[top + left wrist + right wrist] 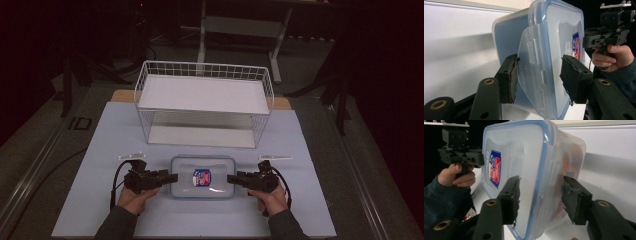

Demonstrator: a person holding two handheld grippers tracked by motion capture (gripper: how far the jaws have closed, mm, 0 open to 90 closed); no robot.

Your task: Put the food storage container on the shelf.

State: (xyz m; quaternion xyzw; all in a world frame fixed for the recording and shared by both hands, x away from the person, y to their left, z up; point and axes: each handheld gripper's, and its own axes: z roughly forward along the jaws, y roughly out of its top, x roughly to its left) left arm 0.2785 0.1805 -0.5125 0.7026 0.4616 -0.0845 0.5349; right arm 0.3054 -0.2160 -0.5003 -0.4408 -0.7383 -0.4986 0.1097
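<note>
High view, item one: clear plastic container (202,177) with blue-edged lid and a red-and-blue label, lying flat on the pale blue worktop (100,150), near my edge, just in front of the white wire shelf rack (204,102).

Item two: left hand-held gripper (172,177), lying level at the container's left end. In the left gripper view its jaws are straddling the latch flap (530,75); one pad (510,77) is touching the flap's edge, the other is sitting just beside the lid face, so I am judging the grip about half-closed and not yet firm.

Item three: right hand-held gripper (231,179), mirroring it at the right end. In the right gripper view the jaws are bracketing the lid rim (541,182), with both pads standing a little off the plastic.

Handling note: I am aiming to close both sides evenly, biting on the rigid rim rather than the flexing flap, and keeping both wrists level, since a lopsided squeeze would probably tilt or skid the box.
</note>
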